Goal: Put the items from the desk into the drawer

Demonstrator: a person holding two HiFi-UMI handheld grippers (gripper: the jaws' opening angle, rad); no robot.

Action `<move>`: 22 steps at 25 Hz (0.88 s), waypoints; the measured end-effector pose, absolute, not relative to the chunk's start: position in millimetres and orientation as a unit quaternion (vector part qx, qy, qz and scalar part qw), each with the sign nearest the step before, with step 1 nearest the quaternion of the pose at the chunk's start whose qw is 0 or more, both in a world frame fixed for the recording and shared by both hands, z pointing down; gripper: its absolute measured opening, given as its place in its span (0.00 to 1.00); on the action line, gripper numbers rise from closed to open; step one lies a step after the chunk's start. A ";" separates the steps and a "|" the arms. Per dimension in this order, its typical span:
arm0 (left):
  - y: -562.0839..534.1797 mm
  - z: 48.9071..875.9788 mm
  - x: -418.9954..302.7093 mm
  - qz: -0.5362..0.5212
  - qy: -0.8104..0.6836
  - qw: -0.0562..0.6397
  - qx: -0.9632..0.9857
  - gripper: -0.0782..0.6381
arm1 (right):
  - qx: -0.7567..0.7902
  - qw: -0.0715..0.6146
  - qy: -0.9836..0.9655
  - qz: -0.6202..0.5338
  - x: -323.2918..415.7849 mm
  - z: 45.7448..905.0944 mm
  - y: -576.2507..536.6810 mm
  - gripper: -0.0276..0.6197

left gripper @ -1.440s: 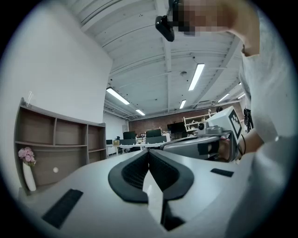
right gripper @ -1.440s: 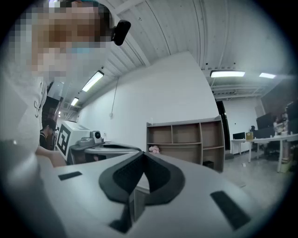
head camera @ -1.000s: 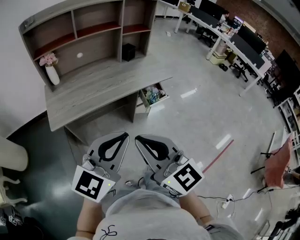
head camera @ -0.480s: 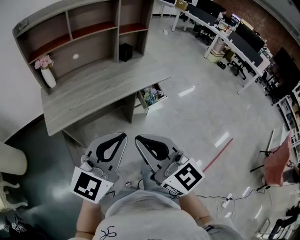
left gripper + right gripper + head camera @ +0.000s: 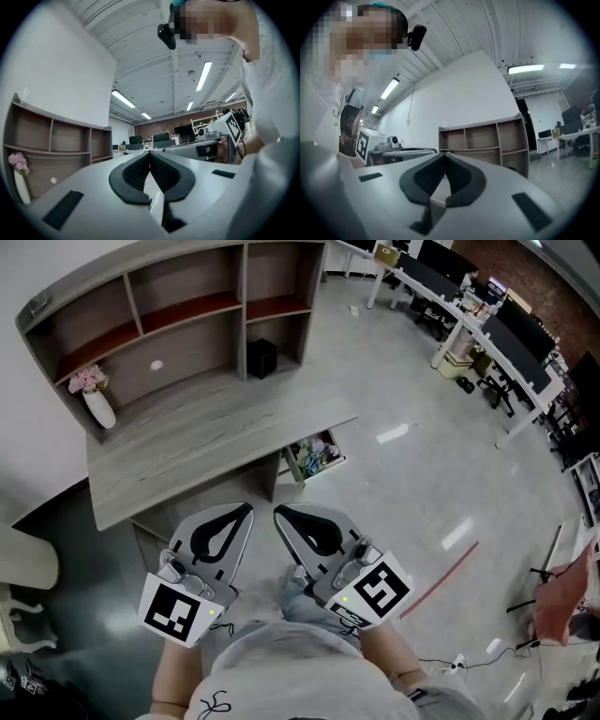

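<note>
Grey wood grain fills the head view: the counter (image 5: 216, 442) lies bare across its front, well apart from us. Under its right end the drawer (image 5: 314, 454) stands open with colourful things already inside. On the shelf unit (image 5: 187, 306) at the back we spot a vase (image 5: 94, 401) of pink flowers, a small white object (image 5: 157, 365) and a black box (image 5: 262, 358). Down by our body, the left tool (image 5: 247, 509) and right tool (image 5: 278, 512) sit side by side. Over to the left gripper view: pads pressed together, nothing between them. The right gripper view tells the same story, jaws closed on nothing, shelves ahead. Our read: most of the job looks done, with only those shelf pieces, if they count, left to carry over.
</note>
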State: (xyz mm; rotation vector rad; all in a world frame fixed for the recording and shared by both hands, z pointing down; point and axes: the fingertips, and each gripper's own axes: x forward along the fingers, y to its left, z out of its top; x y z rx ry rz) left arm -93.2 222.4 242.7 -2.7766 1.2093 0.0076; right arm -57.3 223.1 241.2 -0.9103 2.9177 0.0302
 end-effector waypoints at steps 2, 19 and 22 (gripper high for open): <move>202.9 239.7 -85.0 0.005 0.405 0.058 -0.912 0.12 | -0.290 0.045 0.956 0.013 -49.0 237.8 202.3 0.05; 76.3 239.0 5.6 0.005 0.436 0.062 -0.898 0.12 | -0.242 0.056 0.969 -0.004 32.3 242.0 81.4 0.05; 64.8 240.6 10.9 -0.001 0.437 0.059 -0.897 0.12 | -0.240 0.054 0.969 -0.006 36.5 243.7 70.5 0.05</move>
